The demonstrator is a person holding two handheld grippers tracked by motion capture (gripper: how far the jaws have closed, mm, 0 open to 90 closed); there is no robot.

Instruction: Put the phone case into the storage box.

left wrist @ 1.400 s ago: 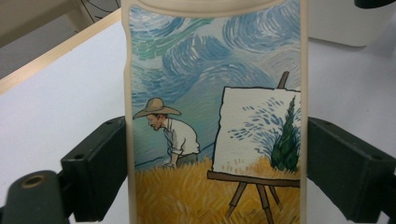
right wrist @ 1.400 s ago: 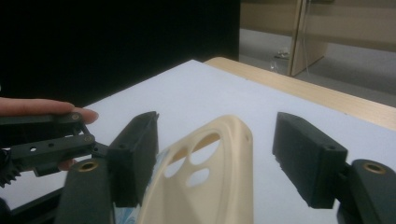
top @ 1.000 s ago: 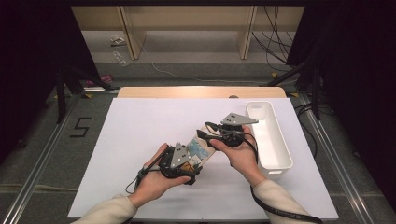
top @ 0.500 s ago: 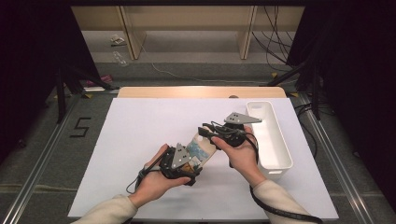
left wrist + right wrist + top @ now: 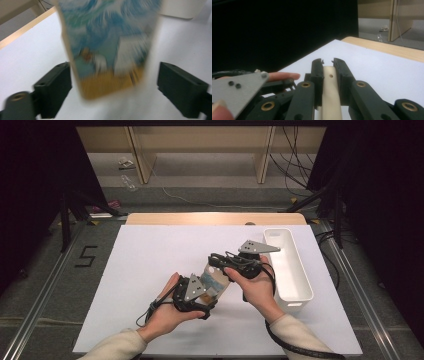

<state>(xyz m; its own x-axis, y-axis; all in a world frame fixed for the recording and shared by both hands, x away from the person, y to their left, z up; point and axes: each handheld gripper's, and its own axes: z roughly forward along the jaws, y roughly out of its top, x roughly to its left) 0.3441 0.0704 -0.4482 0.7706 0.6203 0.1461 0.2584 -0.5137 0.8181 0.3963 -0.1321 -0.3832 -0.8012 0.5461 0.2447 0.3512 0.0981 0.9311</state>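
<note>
Looking from the high view, both grippers meet at a printed carton (image 5: 216, 281) over the white table (image 5: 150, 255), beside a white bin (image 5: 295, 285). Left gripper (image 5: 115, 87) view: jaws wide apart around the carton (blurred). Right gripper (image 5: 327, 62) view: jaws closed on a cream edge (image 5: 330, 92).

A white-topped desk (image 5: 150, 255) with a bare wooden strip (image 5: 215, 218) along its far edge stands on a grey floor (image 5: 45, 285). Metal rails (image 5: 37, 312) run along the floor on both sides, and a black numeral 5 (image 5: 86, 256) is marked on the floor to the left. Beyond the desk stands light wooden shelving (image 5: 200, 150) with upright panels. Black curtains (image 5: 30, 180) close off both sides. Cables (image 5: 295, 165) trail across the floor at the far right, and small litter (image 5: 126, 162) lies near the shelving.
</note>
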